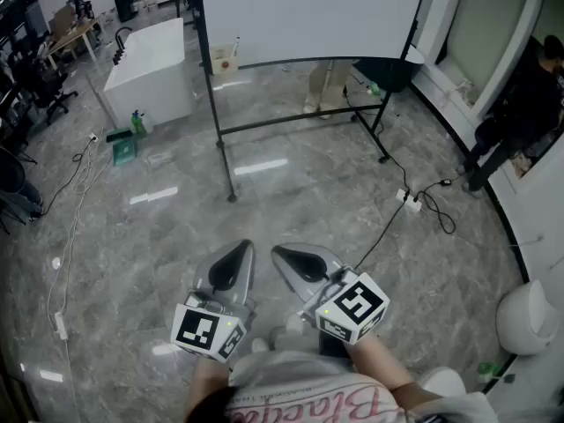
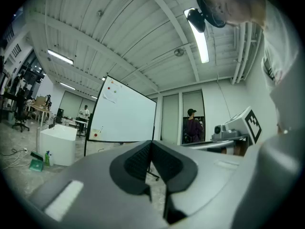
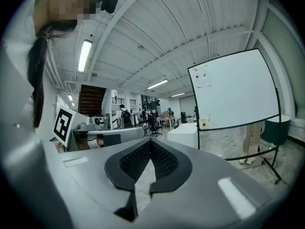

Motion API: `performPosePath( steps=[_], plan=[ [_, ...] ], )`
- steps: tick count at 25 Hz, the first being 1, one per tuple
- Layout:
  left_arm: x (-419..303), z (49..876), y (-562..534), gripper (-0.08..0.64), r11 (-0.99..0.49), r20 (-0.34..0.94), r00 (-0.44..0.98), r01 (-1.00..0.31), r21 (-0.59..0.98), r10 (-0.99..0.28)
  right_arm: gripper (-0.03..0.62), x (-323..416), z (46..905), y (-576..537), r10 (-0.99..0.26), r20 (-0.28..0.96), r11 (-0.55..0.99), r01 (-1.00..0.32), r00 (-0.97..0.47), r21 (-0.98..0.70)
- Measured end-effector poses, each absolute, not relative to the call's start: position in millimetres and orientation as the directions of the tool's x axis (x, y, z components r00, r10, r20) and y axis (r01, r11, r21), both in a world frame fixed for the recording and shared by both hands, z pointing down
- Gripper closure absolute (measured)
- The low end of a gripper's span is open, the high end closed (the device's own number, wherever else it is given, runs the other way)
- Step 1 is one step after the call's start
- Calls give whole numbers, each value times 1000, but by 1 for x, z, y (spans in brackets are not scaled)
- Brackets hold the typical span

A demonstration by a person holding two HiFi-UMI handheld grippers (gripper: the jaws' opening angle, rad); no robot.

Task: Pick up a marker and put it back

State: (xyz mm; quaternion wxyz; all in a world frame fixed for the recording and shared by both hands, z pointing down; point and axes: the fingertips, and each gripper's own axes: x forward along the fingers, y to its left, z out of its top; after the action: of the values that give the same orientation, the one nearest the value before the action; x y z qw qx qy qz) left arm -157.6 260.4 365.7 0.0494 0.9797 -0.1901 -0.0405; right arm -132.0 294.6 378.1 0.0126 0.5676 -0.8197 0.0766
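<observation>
In the head view the grey left gripper and the grey right gripper sit side by side near the person's body, low over the grey marble floor, each pointing away towards the far wall. Far ahead stands a large whiteboard on a black wheeled stand. At its lower left corner hangs a small beige box, and a thin white stick that looks like the marker rises from it, too small to tell for sure and well apart from both grippers. A white rectangular counter stands far left. In the left gripper view the dark ribbed pads meet at the tips with nothing between them, and the whiteboard shows beyond on the left. In the right gripper view the pads are likewise pressed together and empty, with the whiteboard and its box far right.
</observation>
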Motion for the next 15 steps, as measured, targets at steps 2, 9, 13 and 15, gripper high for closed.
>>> performPosePath(
  steps=[2,9,13,15],
  plan=[
    [-154,364,260,560,-922,-60,924,-371,107,-378,591,-129,376,295,-928,105,347,-931,-358,-111],
    [-136,358,257,560,-914,-71,913,-394,94,-401,591,-113,371,292,-916,88,384,-918,-392,-97],
    [-125,356,259,560,-906,-79,904,-414,82,-420,591,-101,372,293,-906,86,408,-908,-415,-93],
    [-122,359,258,560,-901,-77,898,-427,83,-433,591,-97,374,291,-901,86,417,-904,-425,-93]
  ],
)
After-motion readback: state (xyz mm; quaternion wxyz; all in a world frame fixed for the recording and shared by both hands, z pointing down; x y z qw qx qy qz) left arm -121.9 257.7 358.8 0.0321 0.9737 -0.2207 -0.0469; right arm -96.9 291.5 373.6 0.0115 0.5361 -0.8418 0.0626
